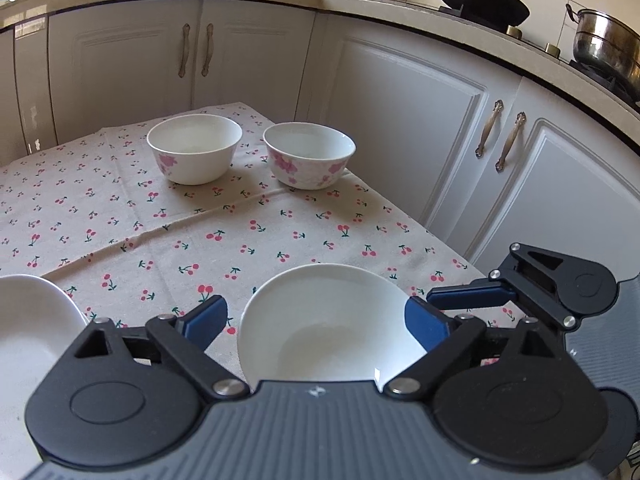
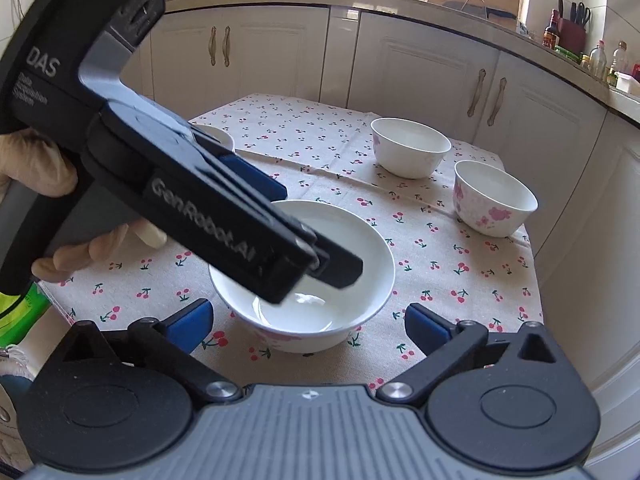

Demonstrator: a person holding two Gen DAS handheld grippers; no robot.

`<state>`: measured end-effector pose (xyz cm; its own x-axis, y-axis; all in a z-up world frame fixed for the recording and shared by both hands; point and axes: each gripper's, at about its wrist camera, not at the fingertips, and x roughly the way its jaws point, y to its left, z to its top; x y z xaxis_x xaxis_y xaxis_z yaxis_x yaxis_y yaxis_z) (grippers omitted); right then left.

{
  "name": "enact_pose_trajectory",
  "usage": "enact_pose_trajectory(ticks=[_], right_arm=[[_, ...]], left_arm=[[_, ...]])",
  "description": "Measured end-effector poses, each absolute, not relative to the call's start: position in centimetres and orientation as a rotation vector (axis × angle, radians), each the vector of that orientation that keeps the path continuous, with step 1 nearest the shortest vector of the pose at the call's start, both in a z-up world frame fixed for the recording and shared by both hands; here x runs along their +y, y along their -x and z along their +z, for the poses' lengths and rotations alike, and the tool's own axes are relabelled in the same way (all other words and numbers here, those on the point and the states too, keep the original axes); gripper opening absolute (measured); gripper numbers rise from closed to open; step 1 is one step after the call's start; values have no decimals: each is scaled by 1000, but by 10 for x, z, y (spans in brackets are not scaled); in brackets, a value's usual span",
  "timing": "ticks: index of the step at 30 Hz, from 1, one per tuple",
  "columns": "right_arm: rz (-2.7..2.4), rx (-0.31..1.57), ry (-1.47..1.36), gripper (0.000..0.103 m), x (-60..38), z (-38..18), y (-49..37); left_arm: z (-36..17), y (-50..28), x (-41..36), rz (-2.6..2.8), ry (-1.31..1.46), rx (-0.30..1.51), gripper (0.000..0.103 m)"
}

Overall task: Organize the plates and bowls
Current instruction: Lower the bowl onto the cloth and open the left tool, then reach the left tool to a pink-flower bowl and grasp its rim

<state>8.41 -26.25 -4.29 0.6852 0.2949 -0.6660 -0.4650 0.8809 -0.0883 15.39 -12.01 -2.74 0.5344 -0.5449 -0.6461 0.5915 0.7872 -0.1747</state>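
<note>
A wide white bowl with pink flowers [image 2: 352,276] sits near the front of the cherry-print tablecloth; it also shows in the left wrist view [image 1: 328,324]. My left gripper [image 1: 316,320] is open and hovers over it, its jaws astride the bowl. My right gripper [image 2: 308,322] is open just in front of the same bowl; it also shows at the right of the left wrist view [image 1: 472,294]. Two deeper flowered bowls [image 1: 195,148] [image 1: 309,154] stand side by side at the far end. A white dish [image 1: 28,320] lies at the left.
The small table's cloth [image 1: 120,220] ends close to white kitchen cabinets [image 1: 400,128] behind and to the right. On the counter sit a black wok [image 1: 480,4] and a steel pot [image 1: 608,46]. The table's right edge [image 2: 534,272] drops off beside the cabinets.
</note>
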Motion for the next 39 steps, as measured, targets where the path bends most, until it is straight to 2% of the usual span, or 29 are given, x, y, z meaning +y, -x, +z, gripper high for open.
enact_pose_trajectory(ticks=[11, 20, 39], right_arm=[[390, 611, 295, 103, -281, -18, -73], [270, 587, 219, 103, -325, -11, -110], [295, 616, 235, 103, -368, -33, -202]], left_arm=[[1, -155, -113, -659, -112, 733, 96], [19, -177, -128, -753, -235, 769, 96], [24, -287, -198, -792, -326, 773, 96]])
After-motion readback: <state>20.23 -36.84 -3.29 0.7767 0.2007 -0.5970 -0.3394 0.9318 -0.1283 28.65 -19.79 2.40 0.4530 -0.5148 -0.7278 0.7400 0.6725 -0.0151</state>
